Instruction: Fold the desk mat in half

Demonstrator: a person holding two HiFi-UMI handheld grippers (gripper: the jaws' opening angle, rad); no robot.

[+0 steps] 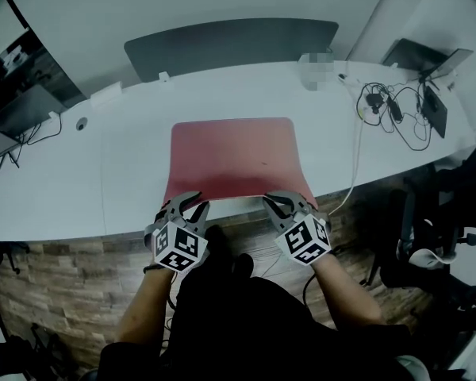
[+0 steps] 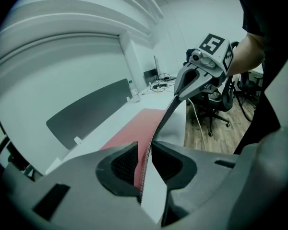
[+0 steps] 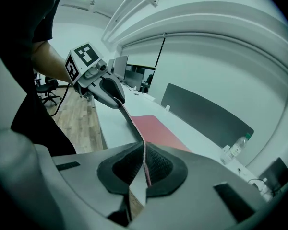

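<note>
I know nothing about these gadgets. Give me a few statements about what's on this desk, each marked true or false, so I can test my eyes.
1. The desk mat is red. True.
2. The mat is already folded in half. False: it lies spread out on the desk, and only its near edge is lifted.
3. The left gripper and the right gripper each have the mat's near edge between their fingers. True.
4. A bottle stands on the mat. False: the bottle stands on the bare desk beyond the mat, near the dark panel.
</note>
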